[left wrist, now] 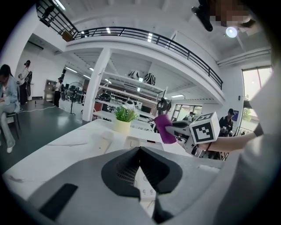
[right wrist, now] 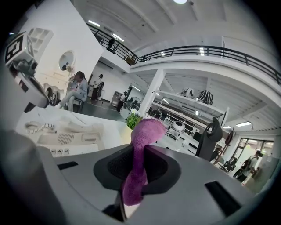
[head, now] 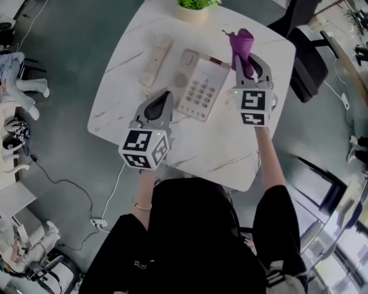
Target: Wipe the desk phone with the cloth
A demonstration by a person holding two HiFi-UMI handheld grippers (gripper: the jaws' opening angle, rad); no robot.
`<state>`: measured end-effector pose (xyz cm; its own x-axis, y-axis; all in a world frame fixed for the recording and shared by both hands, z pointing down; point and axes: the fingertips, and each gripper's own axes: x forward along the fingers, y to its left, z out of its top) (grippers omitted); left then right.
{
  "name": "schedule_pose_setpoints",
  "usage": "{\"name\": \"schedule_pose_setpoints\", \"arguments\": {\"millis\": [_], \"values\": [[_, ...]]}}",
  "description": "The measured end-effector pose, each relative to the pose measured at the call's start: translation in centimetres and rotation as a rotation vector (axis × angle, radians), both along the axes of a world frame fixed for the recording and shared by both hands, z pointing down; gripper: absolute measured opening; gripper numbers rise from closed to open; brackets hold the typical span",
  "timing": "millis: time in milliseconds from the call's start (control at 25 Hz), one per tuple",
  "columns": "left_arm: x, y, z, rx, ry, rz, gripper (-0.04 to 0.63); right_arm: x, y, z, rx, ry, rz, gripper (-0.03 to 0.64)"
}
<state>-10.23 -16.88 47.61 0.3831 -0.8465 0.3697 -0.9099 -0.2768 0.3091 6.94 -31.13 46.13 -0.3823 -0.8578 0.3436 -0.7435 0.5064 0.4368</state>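
Observation:
The cream desk phone (head: 196,84) lies on the white marble table (head: 230,146), with its handset (head: 155,59) off the cradle to its left. My right gripper (head: 247,62) hovers over the phone's right edge, shut on a purple cloth (head: 242,45) that sticks up past the jaws. That cloth (right wrist: 143,132) fills the middle of the right gripper view, with the phone (right wrist: 66,139) low at left. My left gripper (head: 161,97) is shut on nothing, just left of the keypad. Past its tips I see the phone (left wrist: 141,141) and the cloth (left wrist: 163,128).
A potted plant (head: 194,8) stands at the table's far edge behind the phone. A black chair (head: 306,54) sits off the right corner. Cables run over the floor at left (head: 69,184). People stand and sit in the hall beyond (right wrist: 78,90).

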Motion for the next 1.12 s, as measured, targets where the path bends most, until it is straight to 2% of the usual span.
{"name": "schedule_pose_setpoints", "arguments": {"millis": [560, 840, 1120], "values": [[-0.1, -0.9, 1.4, -0.023, 0.011, -0.017, -0.003, -3.1, -0.5, 4.3, -0.017, 0.172, -0.12, 0.038], [-0.4, -1.0, 1.4, -0.029, 0.013, -0.026, -0.003, -4.5, 0.5, 6.1, -0.087, 0.188, -0.198, 0.038], [-0.5, -0.9, 1.2, -0.027, 0.014, -0.026, -0.003, -4.7, 1.0, 6.6, -0.127, 0.172, -0.207, 0.038]]}}
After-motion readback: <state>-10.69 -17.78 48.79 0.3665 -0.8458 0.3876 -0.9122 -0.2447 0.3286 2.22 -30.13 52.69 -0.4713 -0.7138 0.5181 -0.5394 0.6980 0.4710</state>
